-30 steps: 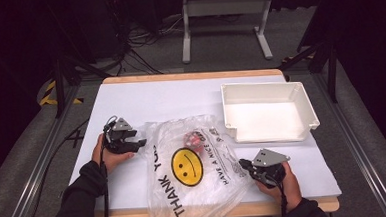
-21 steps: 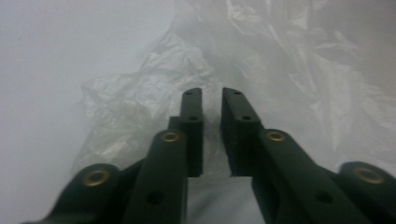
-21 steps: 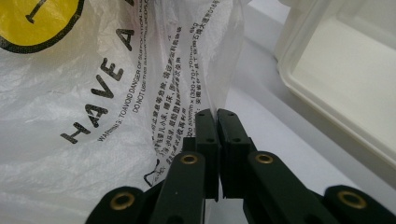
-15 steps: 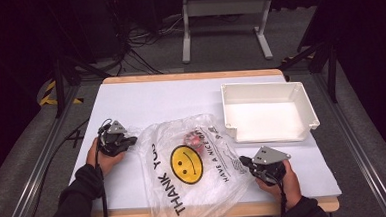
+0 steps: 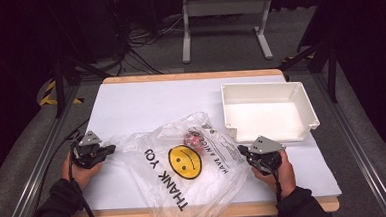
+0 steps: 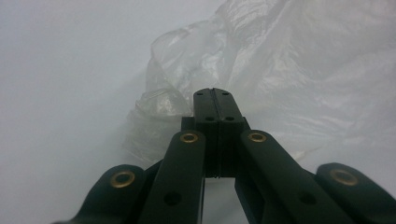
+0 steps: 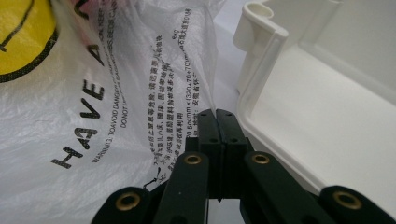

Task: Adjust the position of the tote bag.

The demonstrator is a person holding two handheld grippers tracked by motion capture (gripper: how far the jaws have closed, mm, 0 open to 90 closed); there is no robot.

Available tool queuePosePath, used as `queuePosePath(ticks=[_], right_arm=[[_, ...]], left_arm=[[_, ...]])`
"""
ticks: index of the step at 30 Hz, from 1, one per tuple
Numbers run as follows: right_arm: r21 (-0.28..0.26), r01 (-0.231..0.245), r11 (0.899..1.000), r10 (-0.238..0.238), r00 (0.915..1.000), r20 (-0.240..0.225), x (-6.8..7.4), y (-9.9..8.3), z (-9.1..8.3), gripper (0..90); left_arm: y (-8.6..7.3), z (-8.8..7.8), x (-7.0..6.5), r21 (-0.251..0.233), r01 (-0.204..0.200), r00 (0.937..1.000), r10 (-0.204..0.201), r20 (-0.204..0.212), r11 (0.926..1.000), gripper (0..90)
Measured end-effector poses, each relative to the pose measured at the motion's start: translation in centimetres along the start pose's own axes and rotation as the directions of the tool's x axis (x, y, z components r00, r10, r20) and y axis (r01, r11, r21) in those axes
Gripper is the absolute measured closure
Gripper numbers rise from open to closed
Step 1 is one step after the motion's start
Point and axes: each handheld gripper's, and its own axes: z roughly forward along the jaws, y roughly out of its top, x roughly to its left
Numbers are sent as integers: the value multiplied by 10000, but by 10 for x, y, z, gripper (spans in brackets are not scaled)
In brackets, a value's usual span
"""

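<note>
both grippers pinch the bag's opposite edges

left gripper (image 5: 108, 150) has just been closing and now has its jaws together on a bunched handle of the clear smiley plastic bag (image 5: 184, 174) at the bag's left edge; right gripper (image 5: 242, 149) is clamped on the bag's right edge, just beside the white tray (image 5: 300, 95); the bag lies flat between the two hands at the table's near side, its long axis running from one gripper to the other; a small red item (image 5: 190, 137) sits inside, nearer the right gripper and the tray
</note>
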Motion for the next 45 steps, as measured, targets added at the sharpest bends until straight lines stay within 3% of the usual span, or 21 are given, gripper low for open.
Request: queuePosePath(ticks=[5,9,13,16,17,21,24,25,28,30,33,36,38,40,43,45], right_arm=[[-113,26,9999,-24,9999,168,-1,3,3,900],[-109,98,9999,-95,9997,221,0,5,4,886],[-252,-56,9997,64,9995,308,-1,7,5,821],[-346,-165,9993,176,9994,314,-2,7,2,755],[-346,-165,9993,176,9994,314,-2,7,2,755],[-809,-466,9956,482,9987,179,-1,10,-14,621],[-875,-450,9951,468,9987,185,1,10,-23,558],[-856,-451,9953,467,9987,178,2,10,-28,530],[-963,-399,9946,422,9989,226,7,9,-45,448],[-1144,-717,9908,721,9974,-3,10,8,-54,391],[-1035,-810,9913,801,9967,-122,19,4,-60,329],[-549,-757,9956,740,9967,-321,28,-4,-54,263],[-244,-700,9972,693,9972,-293,28,-10,-47,231],[83,-1016,9948,1018,9940,-402,22,-17,-38,220],[628,-1527,9863,1561,9863,-534,13,-27,-27,229],[761,-1614,9839,1661,9843,-601,9,-31,-23,290]], left_arm=[[-18,-14,1,-54,297,9995,-297,-52,9995,900],[-26,-25,-3,-235,269,9996,-271,-79,9994,900],[-24,-34,-11,-936,11,9999,4,160,9956,897],[-19,-38,-15,-1276,17,9999,-4,103,9918,694],[-12,-43,-21,-1799,-100,9988,183,444,9836,694],[13,-55,-42,-2708,-599,9942,817,700,9608,424],[24,-54,-48,-2780,-773,9908,1049,858,9575,353],[31,-51,-52,-2771,-897,9893,1178,865,9566,353],[48,-35,-58,-2443,-1119,9838,1421,1096,9632,302],[56,-25,-60,-2159,-1214,9815,1496,1193,9688,290],[69,-9,-64,-1845,-1183,9781,1466,1480,9757,264],[77,8,-67,-1563,-978,9709,1287,2020,9829,228],[81,19,-71,-1141,-977,9721,1193,2017,9887,222],[83,30,-74,-762,-1020,9706,1160,2111,9919,222],[84,45,-76,-42,-1023,9768,1012,1886,9947,245],[83,52,-75,240,-934,9817,880,1689,9953,305]])
